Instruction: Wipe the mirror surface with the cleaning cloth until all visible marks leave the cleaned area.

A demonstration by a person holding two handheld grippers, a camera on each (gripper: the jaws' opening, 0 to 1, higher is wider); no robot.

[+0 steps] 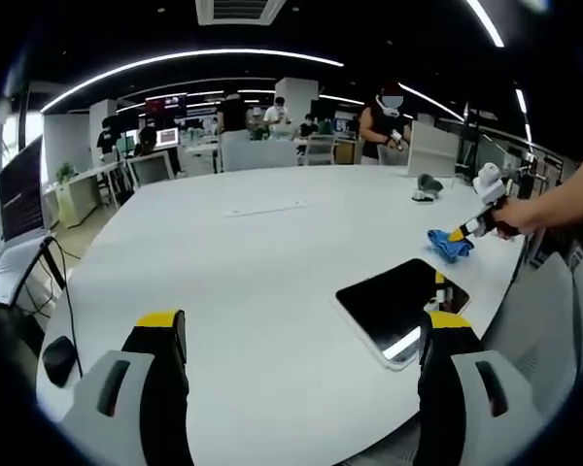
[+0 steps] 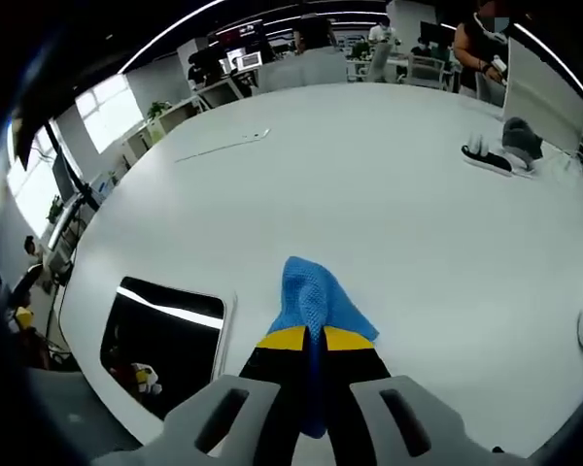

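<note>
Mirror (image 2: 165, 335): flat on white tabletop (image 2: 389, 194), near edge, unwiped.
Cloth (image 2: 316, 301): pinched between right gripper (image 2: 316, 340) fingers, beside mirror, ready for wiping.
Left gripper (image 1: 306, 335): fingers spread, empty, hovering clear.

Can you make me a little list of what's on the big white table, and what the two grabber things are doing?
table: white table, large and rounded
mirror: mirror lying flat near the table's edge, reflecting a ceiling light
cloth: blue cloth, pinched at one end
right gripper: right gripper shut on the cloth, beside the mirror, not on it
left gripper: left gripper open, holding nothing
wiping: not started
</note>
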